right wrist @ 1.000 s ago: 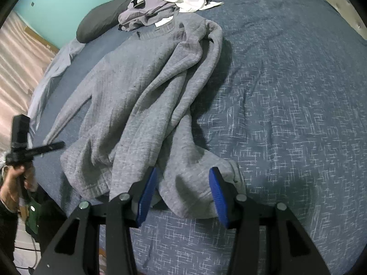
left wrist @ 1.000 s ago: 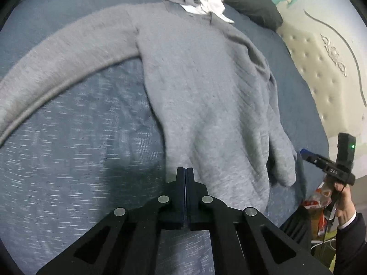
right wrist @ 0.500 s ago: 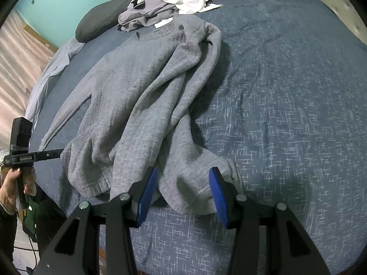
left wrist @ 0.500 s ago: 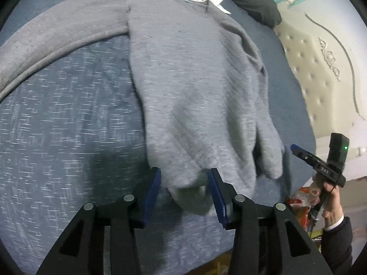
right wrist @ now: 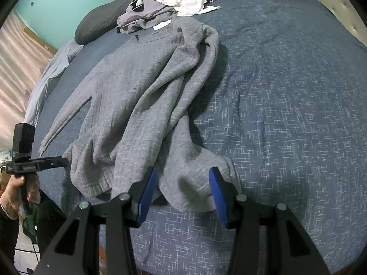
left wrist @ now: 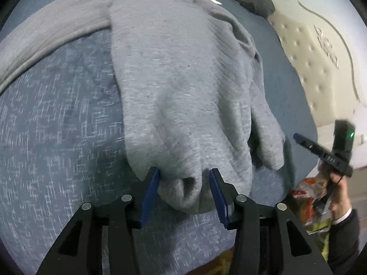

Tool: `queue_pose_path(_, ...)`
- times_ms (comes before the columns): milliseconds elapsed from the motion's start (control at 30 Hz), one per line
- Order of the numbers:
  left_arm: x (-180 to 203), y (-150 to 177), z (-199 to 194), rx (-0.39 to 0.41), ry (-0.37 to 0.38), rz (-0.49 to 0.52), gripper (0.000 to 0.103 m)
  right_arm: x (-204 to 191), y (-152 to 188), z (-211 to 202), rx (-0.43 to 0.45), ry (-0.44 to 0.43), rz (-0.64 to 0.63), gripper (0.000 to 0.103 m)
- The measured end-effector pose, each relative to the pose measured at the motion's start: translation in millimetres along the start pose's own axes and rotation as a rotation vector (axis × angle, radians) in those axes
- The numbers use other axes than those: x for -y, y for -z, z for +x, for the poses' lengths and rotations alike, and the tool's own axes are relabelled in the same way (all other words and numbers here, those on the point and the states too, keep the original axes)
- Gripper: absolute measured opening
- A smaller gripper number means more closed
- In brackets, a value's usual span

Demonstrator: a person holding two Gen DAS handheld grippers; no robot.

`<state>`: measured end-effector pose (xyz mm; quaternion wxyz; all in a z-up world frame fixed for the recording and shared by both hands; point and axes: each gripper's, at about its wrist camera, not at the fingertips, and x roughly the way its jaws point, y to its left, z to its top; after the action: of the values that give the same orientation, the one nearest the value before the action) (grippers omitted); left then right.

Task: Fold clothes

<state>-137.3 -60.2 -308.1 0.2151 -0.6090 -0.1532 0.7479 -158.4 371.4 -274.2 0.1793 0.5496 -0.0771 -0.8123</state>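
Note:
A grey knit sweater [left wrist: 183, 73] lies spread on the blue bedspread [right wrist: 286, 91], collar at the far end, one sleeve [left wrist: 45, 36] stretched out to the left. My left gripper [left wrist: 183, 174] is at the near hem. Its jaws are closing around a bunched fold of hem [left wrist: 183, 190], and a gap still shows at the right pad. My right gripper [right wrist: 183, 170] stands open over the crumpled other corner [right wrist: 195, 183] of the sweater [right wrist: 137, 87], cloth lying loose between its blue pads. Each view shows the other gripper [left wrist: 330, 151] [right wrist: 34, 162] in a hand.
A pile of white and grey clothes [right wrist: 169, 2] sits at the far end by a dark pillow [right wrist: 98, 23]. A cream tufted headboard [left wrist: 321, 57] runs along one side. The bed's near edge is just below both grippers; colourful bags [left wrist: 307, 190] lie on the floor.
My left gripper went from shut to open and moved forward and down onto the hem, which now sits between its jaws. The right gripper stayed put.

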Motion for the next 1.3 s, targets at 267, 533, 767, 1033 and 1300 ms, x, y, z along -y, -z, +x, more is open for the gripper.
queue_pose_path(267, -2.8, -2.2, -19.6, 0.023, -0.024, 0.043, 0.006, 3.0, -2.4, -3.6, 0.008, 0.006, 0.003, 0.048)
queue_pose_path(533, -19.7, -36.5, -78.0, 0.138, -0.045, 0.039, 0.006, 7.7, -1.1, 21.5, -0.046, 0.071, -0.004, 0.048)
queue_pose_path(767, -33.9, -28.6, -99.8, 0.164, -0.092, 0.026, 0.003, 8.4, -4.0, 47.1, -0.081, 0.101, 0.011, 0.048)
queue_pose_path(1033, -56.9, -26.7, -107.7, 0.164, -0.113, -0.010, 0.003, 8.2, -6.3, 45.1, -0.062, 0.086, -0.031, 0.014)
queue_pose_path(1300, -59.4, -27.9, -99.7, 0.149, -0.124, -0.004, 0.003, 28.7, -24.6, -12.7, 0.086, 0.124, -0.020, 0.007)
